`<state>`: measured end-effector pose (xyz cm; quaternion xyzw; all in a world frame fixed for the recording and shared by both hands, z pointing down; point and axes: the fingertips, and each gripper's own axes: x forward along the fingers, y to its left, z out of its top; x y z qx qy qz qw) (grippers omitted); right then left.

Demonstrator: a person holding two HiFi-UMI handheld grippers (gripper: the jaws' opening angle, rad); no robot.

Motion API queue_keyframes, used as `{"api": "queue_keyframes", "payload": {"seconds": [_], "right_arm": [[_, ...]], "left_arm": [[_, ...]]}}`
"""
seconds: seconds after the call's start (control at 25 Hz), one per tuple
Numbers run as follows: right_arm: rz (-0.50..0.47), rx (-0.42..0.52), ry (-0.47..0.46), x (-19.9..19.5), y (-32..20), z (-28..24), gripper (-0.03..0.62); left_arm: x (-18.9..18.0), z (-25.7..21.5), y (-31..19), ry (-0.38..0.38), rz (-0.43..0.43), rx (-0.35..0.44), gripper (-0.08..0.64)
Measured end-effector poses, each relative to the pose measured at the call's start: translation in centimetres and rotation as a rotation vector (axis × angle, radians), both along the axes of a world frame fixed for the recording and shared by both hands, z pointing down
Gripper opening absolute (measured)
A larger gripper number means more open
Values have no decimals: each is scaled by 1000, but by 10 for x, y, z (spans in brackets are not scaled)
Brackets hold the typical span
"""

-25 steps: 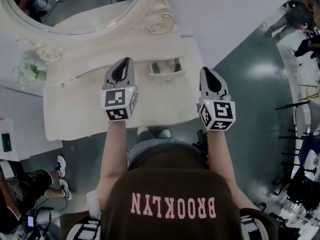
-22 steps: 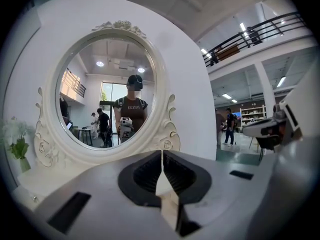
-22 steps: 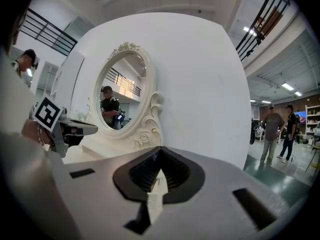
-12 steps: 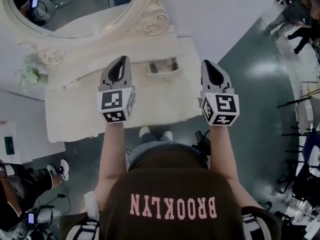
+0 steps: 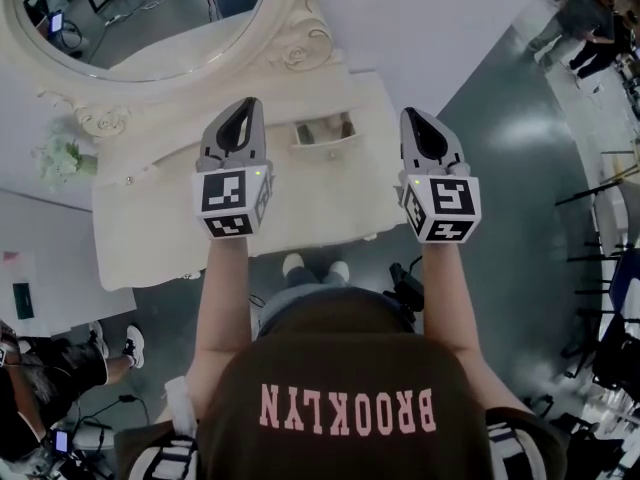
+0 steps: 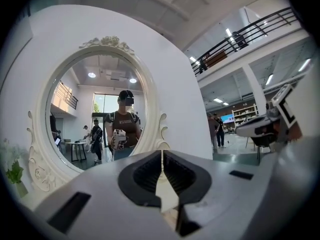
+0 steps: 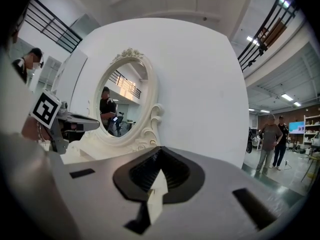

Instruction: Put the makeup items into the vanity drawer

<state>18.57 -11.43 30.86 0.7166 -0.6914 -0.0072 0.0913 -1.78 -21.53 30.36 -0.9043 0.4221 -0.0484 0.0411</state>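
Hovering L gripper (image 5: pixel 246 106), R gripper (image 5: pixel 410 116), both jaws clenched empty, drawer (image 5: pixel 325 148) betw. them

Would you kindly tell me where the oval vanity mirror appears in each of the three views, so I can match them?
Head view: the oval mirror is at the top left, cut off by the upper edge.
Left gripper view: it is left of centre, facing the camera.
Right gripper view: it is left of centre, seen at an angle.
Shared landmark: the carved scroll low on the frame's right side.
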Motion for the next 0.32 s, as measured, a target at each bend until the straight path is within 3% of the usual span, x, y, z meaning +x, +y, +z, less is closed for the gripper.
{"api": "queue_keyframes", "payload": {"seconds": [0.32], "right_arm": [[8, 20, -2, -4, 3, -11, -3]], "left_arm": [[6, -18, 0, -1, 25, 29, 14]]}}
